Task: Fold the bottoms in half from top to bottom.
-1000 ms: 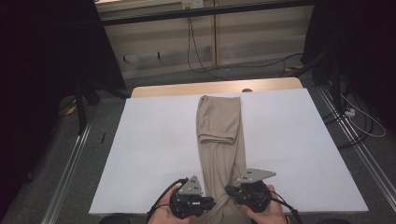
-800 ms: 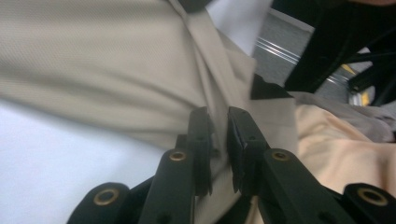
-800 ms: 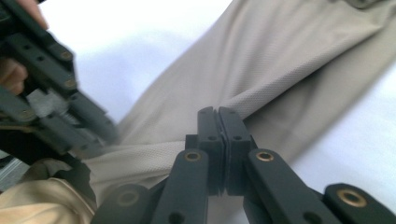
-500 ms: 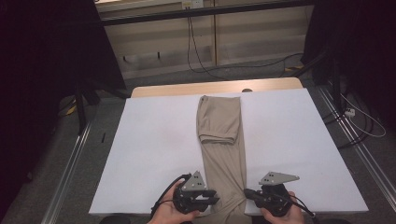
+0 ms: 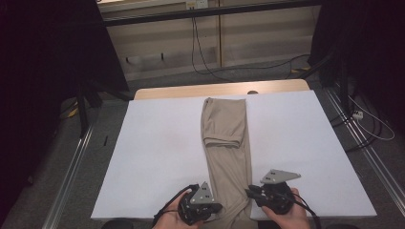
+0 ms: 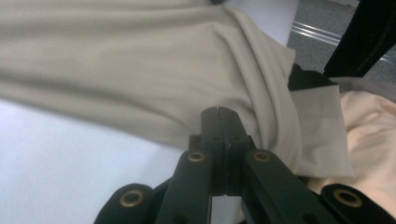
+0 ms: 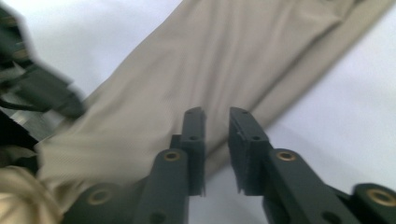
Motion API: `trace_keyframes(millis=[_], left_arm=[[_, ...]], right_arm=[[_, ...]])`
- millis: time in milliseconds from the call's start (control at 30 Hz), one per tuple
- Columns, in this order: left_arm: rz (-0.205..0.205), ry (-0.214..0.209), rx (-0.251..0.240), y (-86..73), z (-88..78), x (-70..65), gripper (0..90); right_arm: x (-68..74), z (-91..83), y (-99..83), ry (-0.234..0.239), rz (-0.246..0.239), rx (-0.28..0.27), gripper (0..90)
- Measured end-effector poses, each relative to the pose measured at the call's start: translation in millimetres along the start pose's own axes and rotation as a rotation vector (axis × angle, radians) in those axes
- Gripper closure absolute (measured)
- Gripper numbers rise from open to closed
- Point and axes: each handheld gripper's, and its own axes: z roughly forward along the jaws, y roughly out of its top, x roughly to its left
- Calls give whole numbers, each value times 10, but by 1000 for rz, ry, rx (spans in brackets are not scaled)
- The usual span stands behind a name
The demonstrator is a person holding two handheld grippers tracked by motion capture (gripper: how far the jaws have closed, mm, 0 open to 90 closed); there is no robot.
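Observation:
Beige trousers, folded lengthwise, lie down the middle of the white table. Their far part is doubled back on itself. My left gripper sits at the near end, against the cloth's left edge. In the left gripper view its jaws have just closed and meet flat, tips against the trousers, with no cloth seen between them. My right gripper is at the cloth's right edge. Its jaws have just been opening and stand a little apart over the trousers with nothing between them.
A wooden strip borders the table's far side, with cables on the floor beyond. Metal rails run along both sides. White surface lies bare left and right of the trousers.
The right gripper has shifted right, from over the trousers' near end to their right edge, and its jaws show a gap. The left gripper has stayed in place.

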Motion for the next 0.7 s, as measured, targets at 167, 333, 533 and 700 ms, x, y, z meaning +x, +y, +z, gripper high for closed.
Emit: trace_keyframes(millis=[167,333,533,700], left_arm=[[-19,-13,-4,-18,-9,25,900],[-59,-46,-15,-32,0,26,900],[-75,-75,-10,-31,-3,69,900],[-86,-47,-65,11,-71,187,766]], right_arm=[[-35,229,102,-69,-30,32,809],[-32,100,20,-118,-17,42,900],[-76,39,-31,-85,7,36,887],[-185,14,28,-4,38,-1,688]])
